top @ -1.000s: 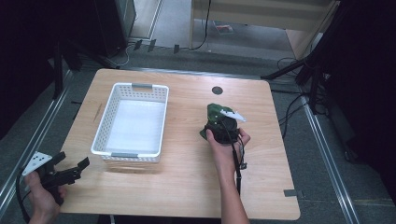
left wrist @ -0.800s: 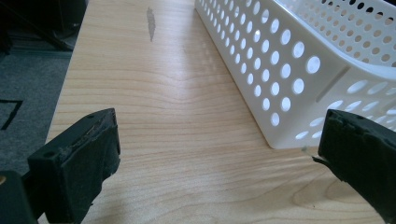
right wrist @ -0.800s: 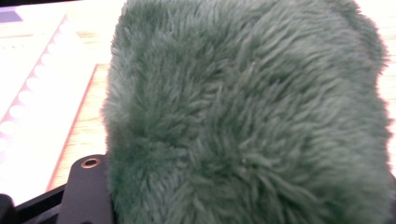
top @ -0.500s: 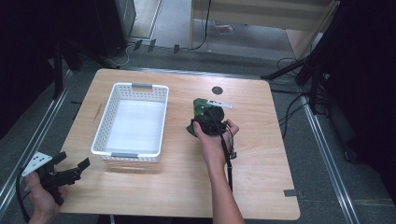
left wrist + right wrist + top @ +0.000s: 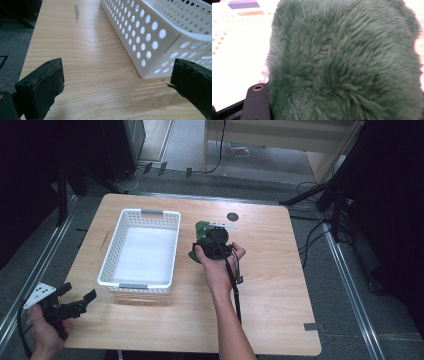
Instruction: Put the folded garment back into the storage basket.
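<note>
Green furry toy hangs in the right gripper, just beside the right long wall of the white basket, near the middle of the worktop. In the right gripper view its plush pile covers nearly everything, hiding the jaws, so the toy's shape is hard to make out. From above, the hand covers the jaws too; they pinch the toy and have just been opening slightly with it between them. At the near left corner of the worktop, the left gripper has its jaws spread wide, nothing between them, facing the basket's corner.
</note>
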`<state>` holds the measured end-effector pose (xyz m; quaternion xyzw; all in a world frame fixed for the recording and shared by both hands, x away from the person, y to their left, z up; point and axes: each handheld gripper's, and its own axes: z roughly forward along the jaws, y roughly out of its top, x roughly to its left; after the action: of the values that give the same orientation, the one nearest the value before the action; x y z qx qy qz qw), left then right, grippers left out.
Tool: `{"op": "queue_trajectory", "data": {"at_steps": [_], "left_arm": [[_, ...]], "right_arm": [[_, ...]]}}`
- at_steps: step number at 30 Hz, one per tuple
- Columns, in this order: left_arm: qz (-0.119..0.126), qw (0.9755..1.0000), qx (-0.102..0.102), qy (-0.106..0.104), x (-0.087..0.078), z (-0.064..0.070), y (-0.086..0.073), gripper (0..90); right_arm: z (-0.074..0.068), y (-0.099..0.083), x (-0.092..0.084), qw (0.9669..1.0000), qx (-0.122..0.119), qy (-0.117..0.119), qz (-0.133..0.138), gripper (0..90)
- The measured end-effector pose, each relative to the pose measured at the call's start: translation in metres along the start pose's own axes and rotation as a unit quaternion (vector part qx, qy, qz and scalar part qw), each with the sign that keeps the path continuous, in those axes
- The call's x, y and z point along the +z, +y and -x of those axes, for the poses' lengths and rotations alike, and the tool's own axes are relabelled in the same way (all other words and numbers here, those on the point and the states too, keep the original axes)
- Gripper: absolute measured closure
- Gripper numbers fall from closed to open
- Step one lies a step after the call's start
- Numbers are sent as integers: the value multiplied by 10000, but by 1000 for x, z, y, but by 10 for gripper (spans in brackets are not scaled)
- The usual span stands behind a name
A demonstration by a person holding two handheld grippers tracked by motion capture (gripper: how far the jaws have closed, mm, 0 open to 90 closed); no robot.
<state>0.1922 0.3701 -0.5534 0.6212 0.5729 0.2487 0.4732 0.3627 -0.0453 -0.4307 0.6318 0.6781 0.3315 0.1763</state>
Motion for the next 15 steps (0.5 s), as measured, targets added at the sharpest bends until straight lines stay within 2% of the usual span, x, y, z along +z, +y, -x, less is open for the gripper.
{"op": "queue_trajectory", "data": {"at_steps": [9, 15], "left_arm": [[-11, 10000, 42, -19, 0, 0, 0, 0], [-2, 10000, 37, -27, 0, 1, 0, 0]], "right_arm": [[-20, 4, 1, 9999, -20, 135, -46, 330], [-41, 8, 1, 9996, -144, 247, -65, 330]]}}
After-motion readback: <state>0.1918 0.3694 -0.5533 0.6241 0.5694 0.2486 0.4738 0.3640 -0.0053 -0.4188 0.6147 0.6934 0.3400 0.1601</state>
